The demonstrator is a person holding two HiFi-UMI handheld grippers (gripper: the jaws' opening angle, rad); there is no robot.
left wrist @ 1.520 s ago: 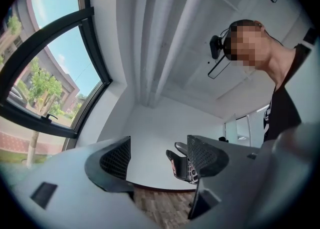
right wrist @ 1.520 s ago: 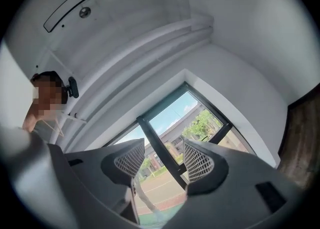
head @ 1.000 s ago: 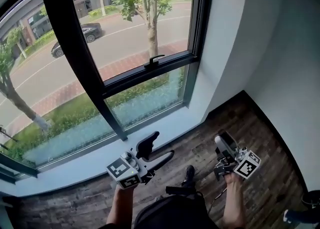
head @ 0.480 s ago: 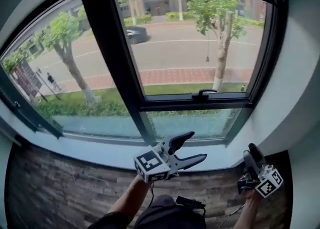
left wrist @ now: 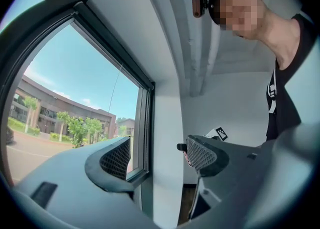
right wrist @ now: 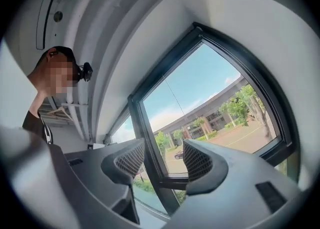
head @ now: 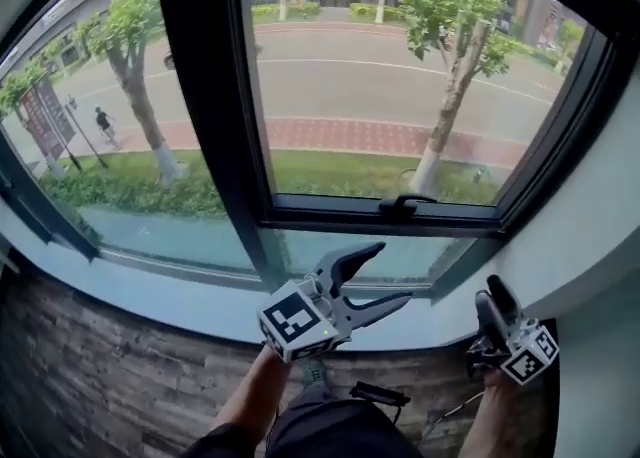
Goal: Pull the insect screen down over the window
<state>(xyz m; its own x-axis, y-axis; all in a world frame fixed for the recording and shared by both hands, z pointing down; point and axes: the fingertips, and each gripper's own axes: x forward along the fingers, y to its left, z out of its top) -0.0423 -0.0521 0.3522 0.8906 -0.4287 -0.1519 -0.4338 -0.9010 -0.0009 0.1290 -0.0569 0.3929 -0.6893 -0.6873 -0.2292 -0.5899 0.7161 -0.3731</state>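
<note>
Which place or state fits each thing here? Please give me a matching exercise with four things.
Things:
1. left claw
2. right claw
3. window handle
4. tree

Places or states:
A. on the black crossbar
B. open, at the lower right of the head view
C. outside, beside the road
D. open, at the lower middle of the head view

Pairs: 1-D; 2-B; 3-A; 4-C
</note>
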